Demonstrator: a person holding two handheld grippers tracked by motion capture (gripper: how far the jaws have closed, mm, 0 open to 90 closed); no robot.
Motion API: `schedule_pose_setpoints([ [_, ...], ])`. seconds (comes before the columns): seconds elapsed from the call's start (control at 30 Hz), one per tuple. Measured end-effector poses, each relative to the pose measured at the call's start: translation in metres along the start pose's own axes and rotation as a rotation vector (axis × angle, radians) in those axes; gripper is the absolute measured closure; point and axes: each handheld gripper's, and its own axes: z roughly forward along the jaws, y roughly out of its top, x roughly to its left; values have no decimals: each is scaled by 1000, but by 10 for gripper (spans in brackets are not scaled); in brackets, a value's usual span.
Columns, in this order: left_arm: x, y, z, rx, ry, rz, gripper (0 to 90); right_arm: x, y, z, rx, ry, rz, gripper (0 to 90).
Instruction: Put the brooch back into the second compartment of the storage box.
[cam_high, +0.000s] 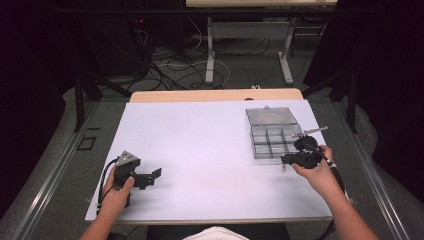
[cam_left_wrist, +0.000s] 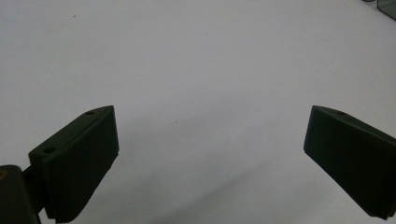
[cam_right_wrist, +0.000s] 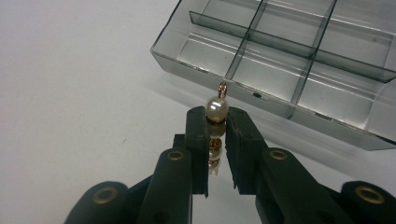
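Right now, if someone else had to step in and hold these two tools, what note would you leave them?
Right gripper: shut on a pearl earring, held just in front of the clear compartment box, beside its near wall.
Left gripper: open, holding nothing, above bare white table at the near left, far from the box.
The box sits at the far right of the table with its lid open; the compartments seen in the right gripper view look empty.
Done: earring picked up and brought to the box.
Left: probably carry it over the wall and release it into a compartment.
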Motion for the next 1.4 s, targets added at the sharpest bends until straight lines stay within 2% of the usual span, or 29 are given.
schedule_pose_setpoints([
  [0.47, 0, 0, 0, 0, 0, 1, 31, 1, 15, -8, -18, -31, -17, 801],
  [0.83, 0, 0, 0, 0, 0, 1, 31, -3, 30, -15, -14, -58, -30, 801],
  [1.03, 0, 0, 0, 5, -2, 3, 31, -5, 38, -16, -30, -65, -32, 801],
  [1.1, 0, 0, 0, -8, 7, -1, 31, -6, 41, -18, -20, -70, -34, 801],
  [1.17, 0, 0, 1, -9, 8, -2, 31, -6, 43, -17, -39, -74, -39, 801],
  [1.4, 0, 0, 1, -9, 8, 0, 32, -7, 51, -18, -46, -90, -51, 801],
])
